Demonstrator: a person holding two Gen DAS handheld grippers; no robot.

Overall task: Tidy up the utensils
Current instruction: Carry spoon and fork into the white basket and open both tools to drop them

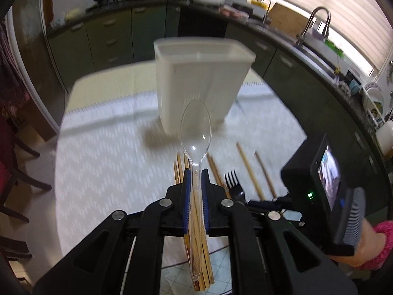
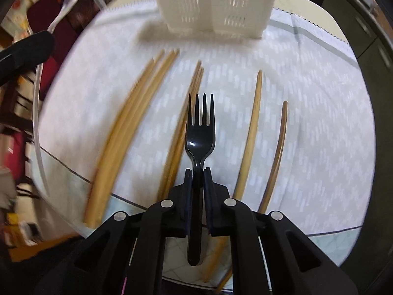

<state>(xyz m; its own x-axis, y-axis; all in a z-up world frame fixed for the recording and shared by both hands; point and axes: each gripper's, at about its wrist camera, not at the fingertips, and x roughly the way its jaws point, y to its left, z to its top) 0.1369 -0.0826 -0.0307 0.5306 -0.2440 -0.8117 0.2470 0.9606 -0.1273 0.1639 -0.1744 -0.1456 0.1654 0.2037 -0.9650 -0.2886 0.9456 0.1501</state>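
My left gripper (image 1: 195,172) is shut on the handle of a clear plastic spoon (image 1: 195,125), bowl pointing toward a white slotted utensil holder (image 1: 199,81) that stands upright on the table. My right gripper (image 2: 197,170) is shut on a black plastic fork (image 2: 200,127), tines forward, held above the table; the fork also shows in the left wrist view (image 1: 233,182). Several wooden chopsticks (image 2: 137,113) lie loose on the white patterned cloth (image 2: 307,123) in front of the holder (image 2: 213,2). The clear spoon shows at the far left of the right wrist view (image 2: 66,2).
The round table has a cloth (image 1: 110,159) over it. Dark chairs (image 1: 14,172) stand at the left. A kitchen counter with sink and tap (image 1: 316,24) runs behind and to the right. The right gripper's body (image 1: 324,191) is close at the right.
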